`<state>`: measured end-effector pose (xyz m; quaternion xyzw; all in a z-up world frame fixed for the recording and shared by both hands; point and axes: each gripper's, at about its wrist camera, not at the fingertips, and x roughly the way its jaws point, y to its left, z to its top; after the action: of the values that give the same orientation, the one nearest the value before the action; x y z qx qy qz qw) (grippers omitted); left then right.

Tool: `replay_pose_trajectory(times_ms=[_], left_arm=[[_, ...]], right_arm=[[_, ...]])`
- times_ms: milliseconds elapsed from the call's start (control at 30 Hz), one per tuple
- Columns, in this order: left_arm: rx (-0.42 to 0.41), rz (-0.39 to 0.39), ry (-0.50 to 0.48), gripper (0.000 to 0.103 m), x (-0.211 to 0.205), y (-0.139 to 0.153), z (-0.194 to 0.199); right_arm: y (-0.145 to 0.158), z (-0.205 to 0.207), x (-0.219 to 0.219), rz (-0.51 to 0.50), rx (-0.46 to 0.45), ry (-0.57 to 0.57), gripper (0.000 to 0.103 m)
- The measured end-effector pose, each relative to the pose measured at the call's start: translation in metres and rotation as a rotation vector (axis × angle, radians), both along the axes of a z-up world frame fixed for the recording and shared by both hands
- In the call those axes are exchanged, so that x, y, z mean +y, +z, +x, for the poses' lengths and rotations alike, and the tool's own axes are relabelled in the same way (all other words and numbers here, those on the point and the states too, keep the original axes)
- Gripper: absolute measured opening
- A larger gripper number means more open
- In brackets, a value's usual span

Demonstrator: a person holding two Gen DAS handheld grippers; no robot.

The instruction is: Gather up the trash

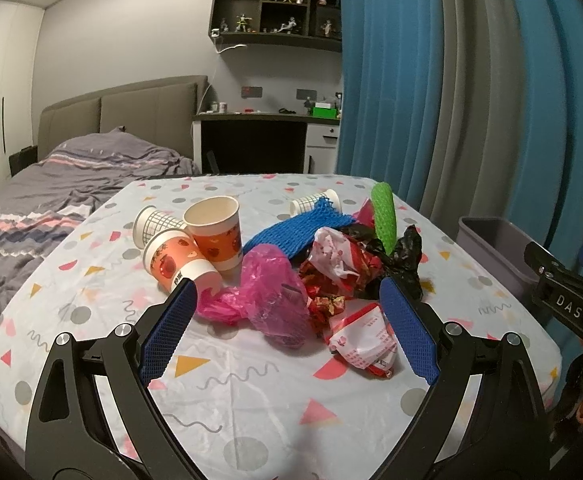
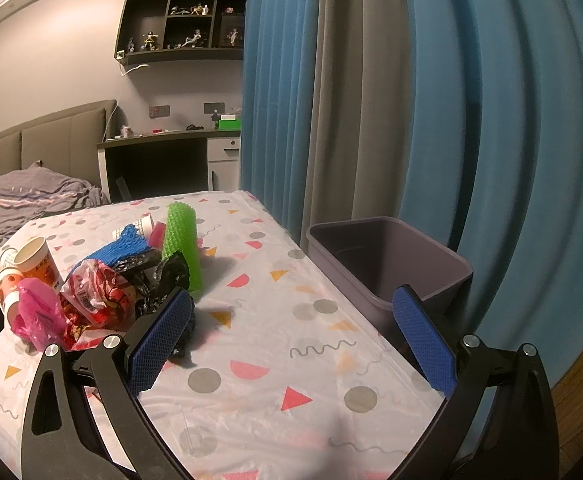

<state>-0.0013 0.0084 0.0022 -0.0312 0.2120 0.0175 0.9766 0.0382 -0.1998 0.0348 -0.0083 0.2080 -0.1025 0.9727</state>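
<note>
Both your grippers are wide open and empty: the left gripper (image 1: 287, 320) hangs over the near side of the table (image 1: 251, 420), its fingers bracketing the pink plastic bag (image 1: 271, 296), and the right gripper (image 2: 291, 344) sits over the bare cloth by the right edge, close to the grey bin (image 2: 387, 264) that stands just off that edge. The trash lies in one heap toward the middle: the crumpled red wrappers (image 1: 331, 268), a black bag (image 1: 403, 264), a blue foam net (image 1: 291, 232), a green foam net (image 1: 385, 216) leaning on top, and the paper cups (image 1: 195, 240) toward the left edge. The pink bag looks like your likeliest first pick, so come down on its bulkiest fold, not a loose corner, since thin film will probably slip or stretch. Close fully before you lift, and lift straight up, because the bag touches the wrappers and may drag them along. Carry it over the right edge and open only once you are above the bin's mouth
</note>
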Motion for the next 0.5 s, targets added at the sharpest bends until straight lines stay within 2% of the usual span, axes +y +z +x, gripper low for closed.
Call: replay_pose_trajectory(times_ms=[500], left_arm=[[0.003, -0.001, 0.004, 0.091, 0.0022, -0.0024, 0.0009]], right_arm=[[-0.0004, -0.0005, -0.0002, -0.001, -0.002, 0.0, 0.098]])
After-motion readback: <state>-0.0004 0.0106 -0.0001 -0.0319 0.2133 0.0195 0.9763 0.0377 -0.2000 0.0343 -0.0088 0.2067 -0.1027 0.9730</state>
